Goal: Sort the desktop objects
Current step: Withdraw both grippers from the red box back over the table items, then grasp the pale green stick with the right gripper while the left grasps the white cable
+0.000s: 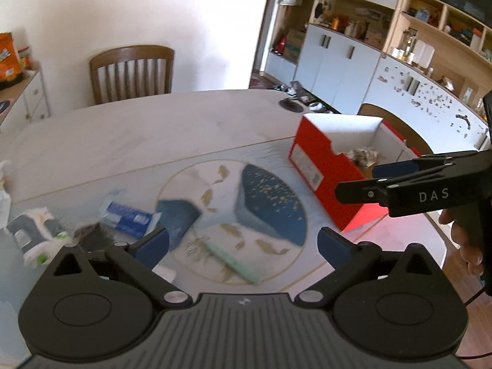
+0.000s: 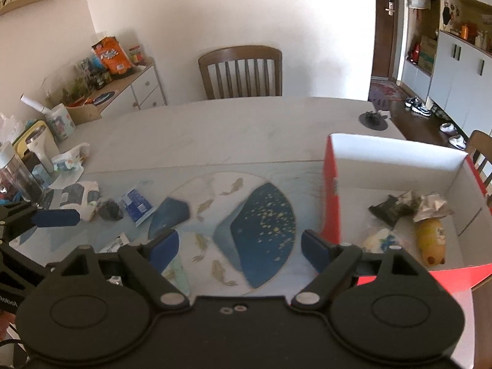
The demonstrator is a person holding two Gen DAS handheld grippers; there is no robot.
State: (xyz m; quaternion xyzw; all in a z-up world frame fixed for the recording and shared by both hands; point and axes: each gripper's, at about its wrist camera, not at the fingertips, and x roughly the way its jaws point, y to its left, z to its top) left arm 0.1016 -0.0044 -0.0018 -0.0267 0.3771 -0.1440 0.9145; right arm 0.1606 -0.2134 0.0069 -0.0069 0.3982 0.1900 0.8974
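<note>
My left gripper is open and empty above the fish-patterned mat. A pale green strip lies on the mat just ahead of it. A blue-and-white packet, a dark crumpled wrapper and a white-grey tissue pack lie to its left. My right gripper is open and empty beside the red box; in the left wrist view it hangs by the box. Inside the box lie crumpled wrappers, a yellow toy and a white wad.
A wooden chair stands at the table's far side. A dark round item sits at the far right corner. Bottles, a cup and bags crowd the left edge. A sideboard and wall cabinets stand beyond.
</note>
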